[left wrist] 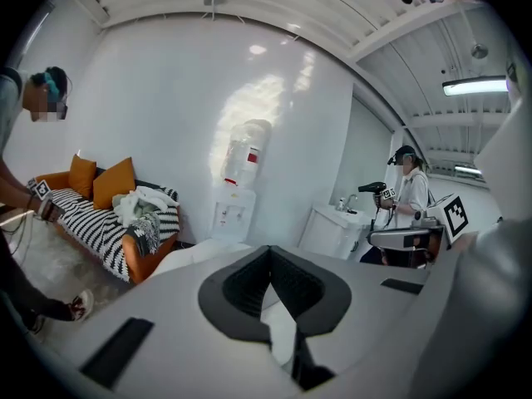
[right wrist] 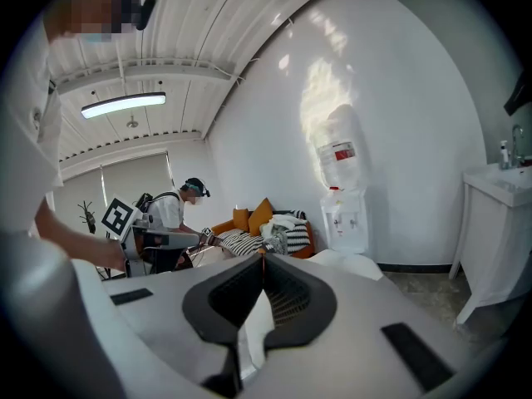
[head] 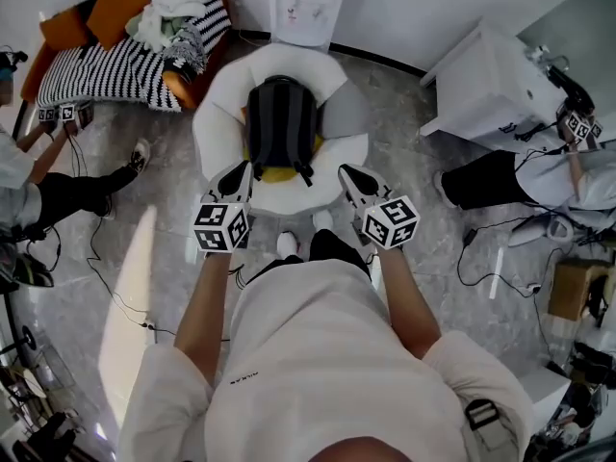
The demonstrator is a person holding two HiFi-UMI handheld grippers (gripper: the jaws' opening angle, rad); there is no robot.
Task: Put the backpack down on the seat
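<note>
In the head view a black backpack (head: 281, 123) lies on the round white seat (head: 217, 114), its straps hanging over a yellow patch at the seat's front. Both grippers hover side by side just in front of the seat, apart from the backpack. My left gripper (head: 234, 176) points at the seat's front left, my right gripper (head: 351, 176) at its front right. In the left gripper view the left gripper (left wrist: 268, 249) has its jaws closed tip to tip with nothing between them. The right gripper (right wrist: 262, 258) looks the same in its own view, and the backpack is hidden there.
A striped sofa (head: 106, 65) with orange cushions and clothes stands at the back left. A water dispenser (head: 308, 3) is behind the seat, a white sink cabinet (head: 491, 85) at the right. People sit on the floor at both sides, with cables (head: 481, 258) around.
</note>
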